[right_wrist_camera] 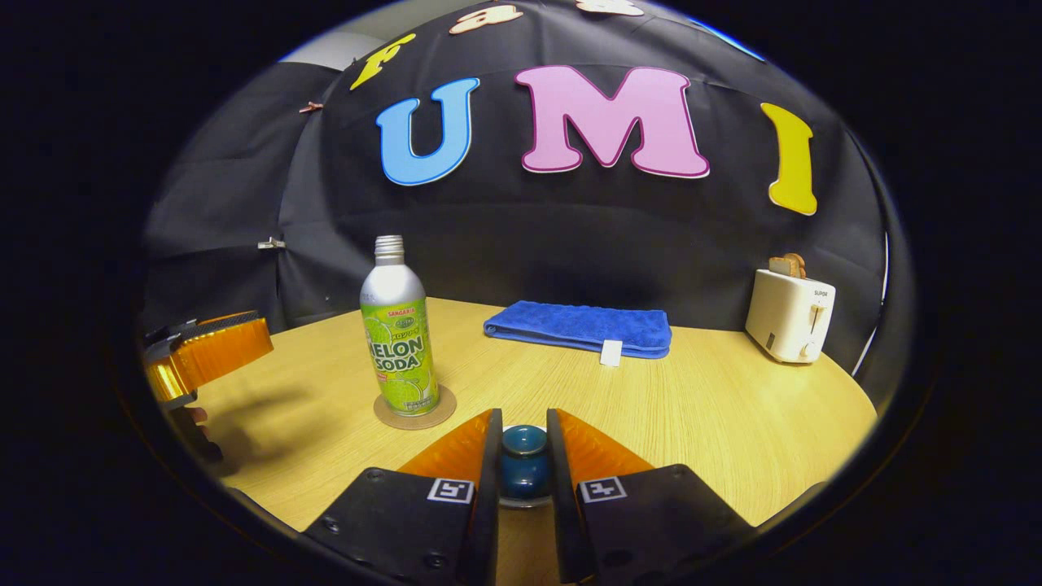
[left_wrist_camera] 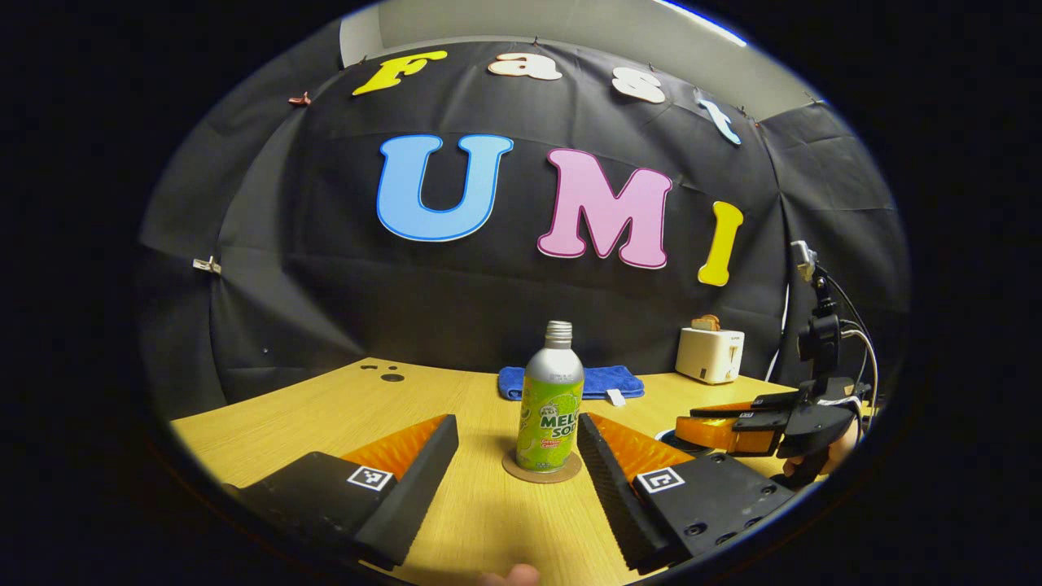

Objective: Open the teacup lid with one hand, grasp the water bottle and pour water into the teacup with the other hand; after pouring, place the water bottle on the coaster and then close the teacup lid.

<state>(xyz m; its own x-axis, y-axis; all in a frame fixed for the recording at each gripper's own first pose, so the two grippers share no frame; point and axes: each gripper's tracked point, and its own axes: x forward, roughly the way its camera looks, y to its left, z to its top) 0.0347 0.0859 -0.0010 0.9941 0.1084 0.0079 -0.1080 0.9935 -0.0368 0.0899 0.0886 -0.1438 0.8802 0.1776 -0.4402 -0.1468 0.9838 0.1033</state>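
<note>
The left tool was spread wide, its fingers flanking the water bottle without touching it. The bottle stood upright on the coaster on the counter; its smooth metal body looked slippery and dentable, so mid-body seemed the best hold. Right of the bottle, the right tool was clenched on the teacup lid by its blue knob, which was probably ceramic, hard and breakable.
</note>
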